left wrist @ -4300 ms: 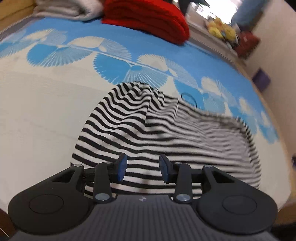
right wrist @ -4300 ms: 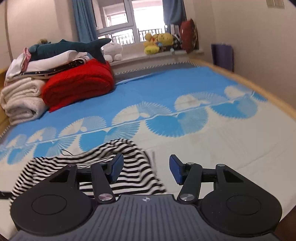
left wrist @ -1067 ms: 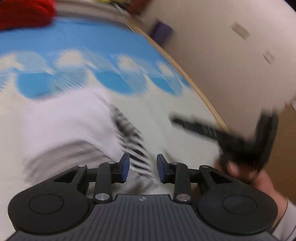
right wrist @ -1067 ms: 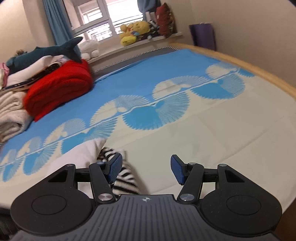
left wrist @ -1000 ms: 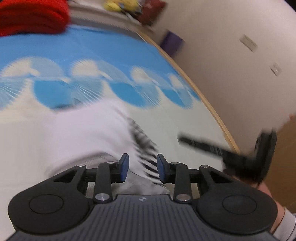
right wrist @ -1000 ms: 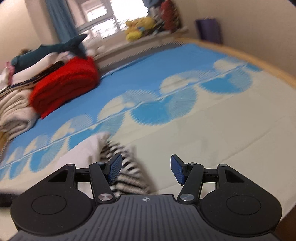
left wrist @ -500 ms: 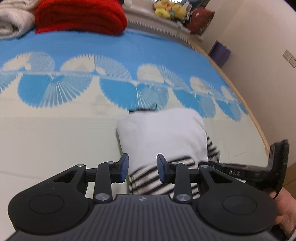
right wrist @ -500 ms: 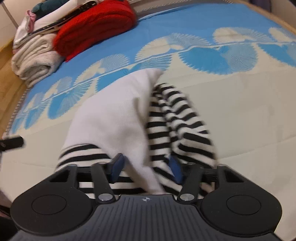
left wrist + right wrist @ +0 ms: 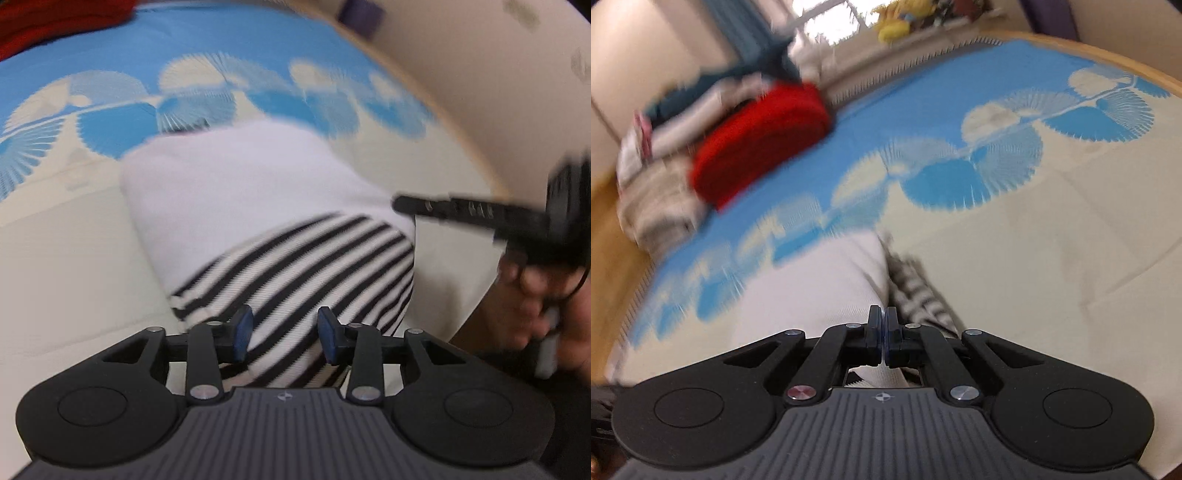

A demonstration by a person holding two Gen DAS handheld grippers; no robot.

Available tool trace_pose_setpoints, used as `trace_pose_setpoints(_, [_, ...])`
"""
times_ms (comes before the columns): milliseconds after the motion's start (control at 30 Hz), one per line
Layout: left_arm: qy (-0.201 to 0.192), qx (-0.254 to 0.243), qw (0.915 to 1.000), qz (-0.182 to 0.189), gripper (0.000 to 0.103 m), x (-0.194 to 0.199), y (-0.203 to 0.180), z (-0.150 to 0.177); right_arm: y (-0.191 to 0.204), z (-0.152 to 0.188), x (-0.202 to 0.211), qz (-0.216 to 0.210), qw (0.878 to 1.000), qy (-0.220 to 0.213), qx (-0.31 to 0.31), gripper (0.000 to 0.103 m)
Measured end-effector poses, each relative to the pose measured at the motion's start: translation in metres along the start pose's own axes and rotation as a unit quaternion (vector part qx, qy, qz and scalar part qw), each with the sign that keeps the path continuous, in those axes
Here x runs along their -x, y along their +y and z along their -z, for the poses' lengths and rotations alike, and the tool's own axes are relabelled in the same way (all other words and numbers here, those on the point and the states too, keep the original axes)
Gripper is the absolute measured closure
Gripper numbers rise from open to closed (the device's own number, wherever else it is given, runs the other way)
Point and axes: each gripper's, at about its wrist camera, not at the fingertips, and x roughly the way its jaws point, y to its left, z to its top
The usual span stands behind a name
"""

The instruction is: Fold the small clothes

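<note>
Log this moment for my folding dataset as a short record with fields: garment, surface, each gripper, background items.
garment: black-and-white striped small garment, partly folded, its plain white inner side turned up over the stripes
surface: bed cover with blue fan pattern
left gripper: open, over the striped near edge, fingers apart
right gripper: jaws closed together at the garment's edge; whether cloth is pinched cannot be told
background items: red folded blanket beside blurred pale folded linens
image quality: both views motion-blurred
</note>
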Motion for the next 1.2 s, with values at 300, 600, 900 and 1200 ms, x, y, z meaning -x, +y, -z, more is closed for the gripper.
trace_pose_setpoints(300, [0.029,-0.044,0.9983,-0.023,0.057,-0.015,-0.010,0.013,0.029,0.015,-0.054,0.077,0.990,0.085,0.078,0.103])
trace_pose_setpoints(600, [0.133,-0.117,0.9822,-0.063,0.075,-0.035,-0.016,0.050,0.032,0.017,-0.044,0.095,0.989,0.054,0.104,0.103])
trace_pose_setpoints(900, [0.028,0.027,0.9992,0.006,0.044,0.016,0.025,0.024,0.028,0.010,0.000,0.035,0.996,-0.031,0.077,0.100])
trace_pose_setpoints(1200, [-0.045,0.289,0.9556,-0.036,0.018,0.017,0.103,-0.002,0.027,0.027,-0.029,0.017,0.989,0.095,0.111,0.063])
